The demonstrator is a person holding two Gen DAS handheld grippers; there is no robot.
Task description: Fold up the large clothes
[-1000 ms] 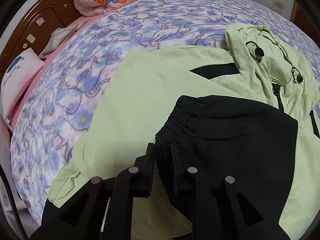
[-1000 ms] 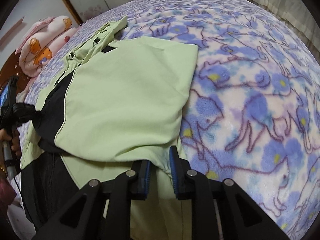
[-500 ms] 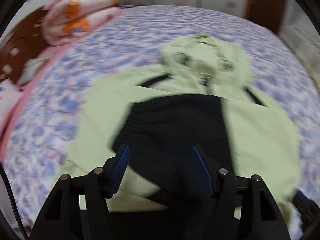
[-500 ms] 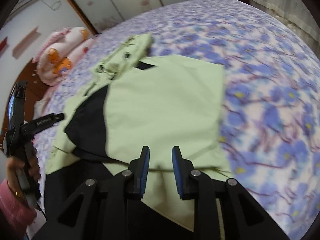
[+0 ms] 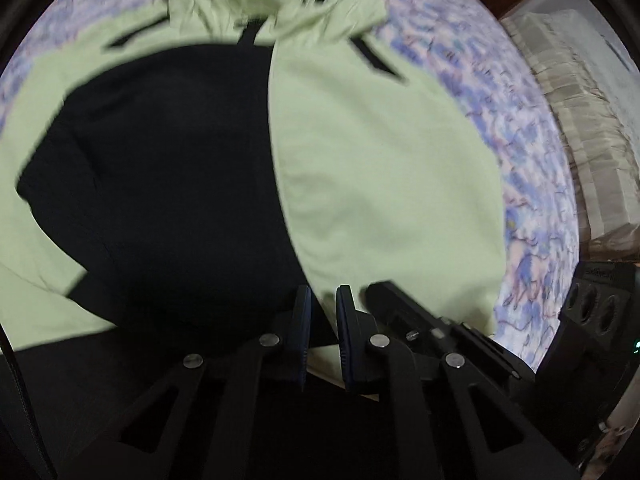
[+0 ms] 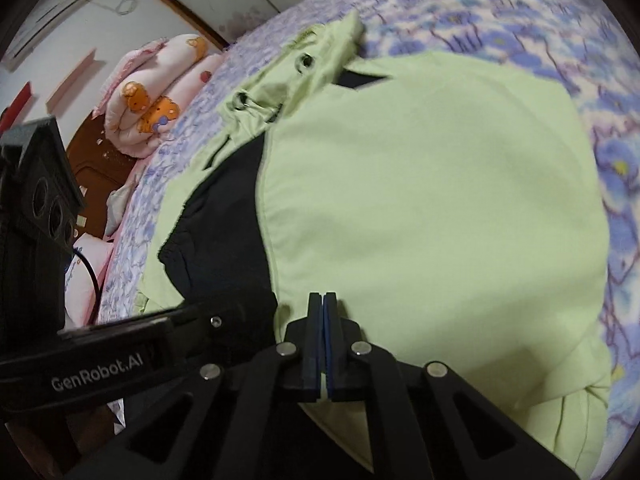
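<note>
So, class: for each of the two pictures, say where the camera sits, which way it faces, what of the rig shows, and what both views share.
Left wrist: sits on the left gripper, looking steeply down over the jacket on the bed; its own nearly shut fingers and the right gripper show.
Right wrist: sits on the right gripper, looking down and along the bed towards the quilt; its own shut fingers and the left gripper's body at the left show.
Shared: jacket, hood, bed.

Floral bedspread (image 6: 520, 12); pink quilt (image 6: 160, 92)
</note>
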